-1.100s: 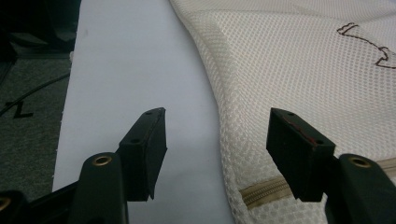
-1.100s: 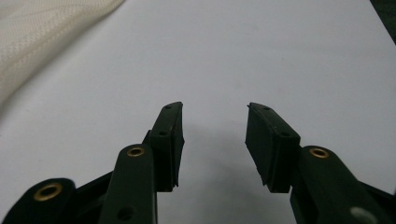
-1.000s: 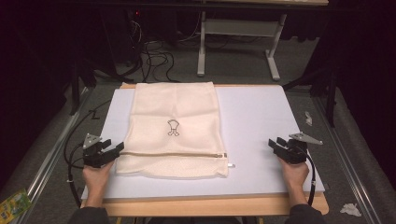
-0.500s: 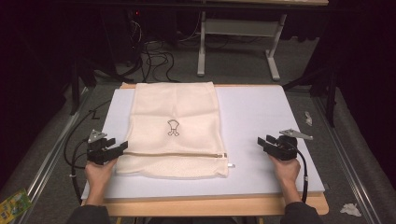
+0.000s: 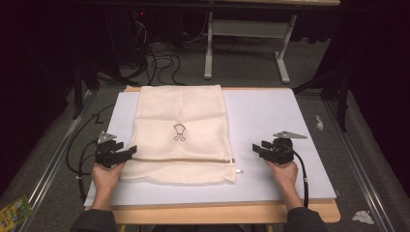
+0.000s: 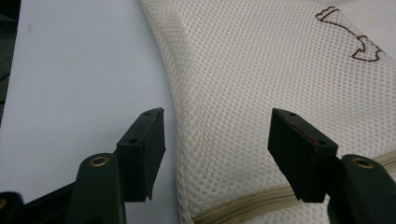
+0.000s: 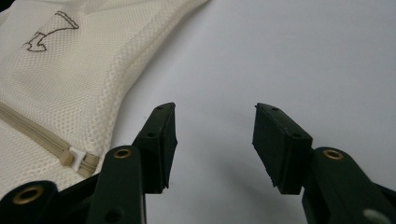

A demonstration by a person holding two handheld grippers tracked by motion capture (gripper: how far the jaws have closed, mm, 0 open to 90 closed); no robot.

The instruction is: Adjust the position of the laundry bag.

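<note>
Mesh bag [image 5: 181, 135], cream, zippered, flat on the white mat [image 5: 270, 116] of the bench [image 5: 217, 212]; landmark for all entries.
Left tongs [image 6: 215, 154]: jaws wide apart, gripping nothing, straddling the bag's left edge just above the zipper [image 6: 233, 207].
Right tongs [image 7: 215, 140]: jaws wide apart, empty, over bare mat just right of the bag, near the zipper pull [image 7: 74, 156].
Printed emblem [image 5: 179, 132]: mid-bag, beyond the zipper.
Step, as judged: approach, before any grasp. Next move likely calls for the left tongs to pin the edge while the right tongs shift toward the pull.
</note>
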